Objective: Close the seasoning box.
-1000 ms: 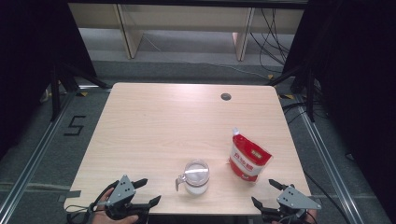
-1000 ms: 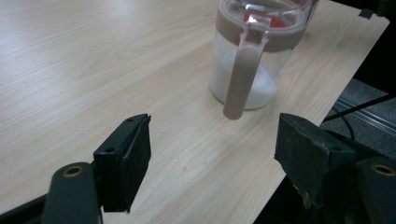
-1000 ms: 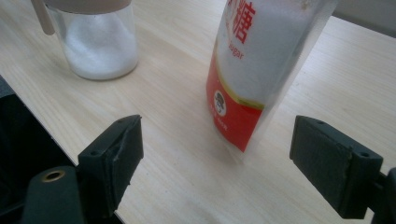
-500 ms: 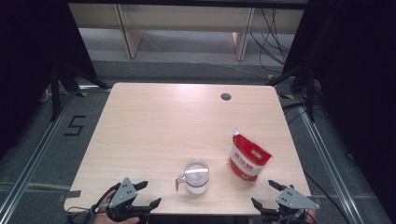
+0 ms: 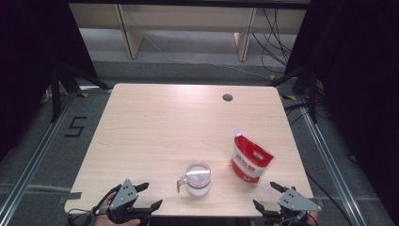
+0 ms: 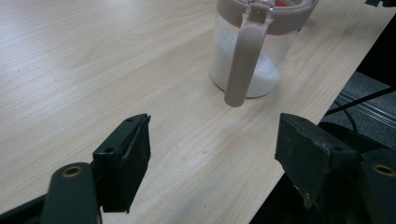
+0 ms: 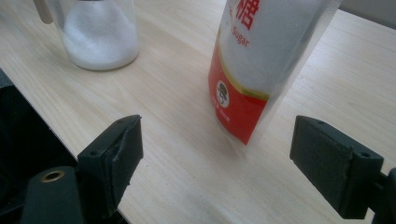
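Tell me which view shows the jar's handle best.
The left gripper view: the jar's handle faces the camera close up, hanging from the lid rim. The high view shows it as a small tab at the jar's left. The right gripper view catches just a sliver of it at the top edge.

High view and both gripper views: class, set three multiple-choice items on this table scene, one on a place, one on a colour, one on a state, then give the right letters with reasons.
1. Where does the sugar pouch stand relative to the jar?
A. to its right
B. to its left
C. on top of it

2. What colour is the pouch's lower part?
A. blue
B. red
C. green

3. How do the left tongs stand?
A. shut on the jar's handle
B. shut on nothing
C. open, holding nothing

Answers:
1 A, the high view shows the pouch to the right of the jar.
2 B, the right gripper view shows red below the clear panel.
3 C, the left gripper view shows the jaws apart, short of the handle.
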Demonstrator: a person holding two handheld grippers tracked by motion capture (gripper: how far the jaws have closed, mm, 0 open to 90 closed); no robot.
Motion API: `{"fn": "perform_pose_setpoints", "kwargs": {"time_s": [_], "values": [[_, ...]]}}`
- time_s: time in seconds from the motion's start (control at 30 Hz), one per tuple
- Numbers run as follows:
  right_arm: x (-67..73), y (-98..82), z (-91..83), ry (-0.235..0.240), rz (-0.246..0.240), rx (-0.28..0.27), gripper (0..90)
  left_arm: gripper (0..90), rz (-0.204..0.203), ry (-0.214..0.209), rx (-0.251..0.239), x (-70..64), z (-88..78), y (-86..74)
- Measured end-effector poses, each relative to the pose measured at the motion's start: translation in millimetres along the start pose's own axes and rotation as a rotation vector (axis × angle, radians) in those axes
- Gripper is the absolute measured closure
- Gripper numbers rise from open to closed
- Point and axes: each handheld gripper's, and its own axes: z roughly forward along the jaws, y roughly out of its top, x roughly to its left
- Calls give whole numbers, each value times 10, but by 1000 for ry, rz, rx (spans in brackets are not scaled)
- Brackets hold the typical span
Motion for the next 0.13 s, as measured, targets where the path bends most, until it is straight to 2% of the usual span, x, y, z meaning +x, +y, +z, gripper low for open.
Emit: {"fn": "perform_pose_setpoints", "kwargs": {"time_s": [0.13], "values": [[-4, -4, 0, 1, 5, 5, 176, 258, 3, 4, 7, -3, -3, 1]]}}
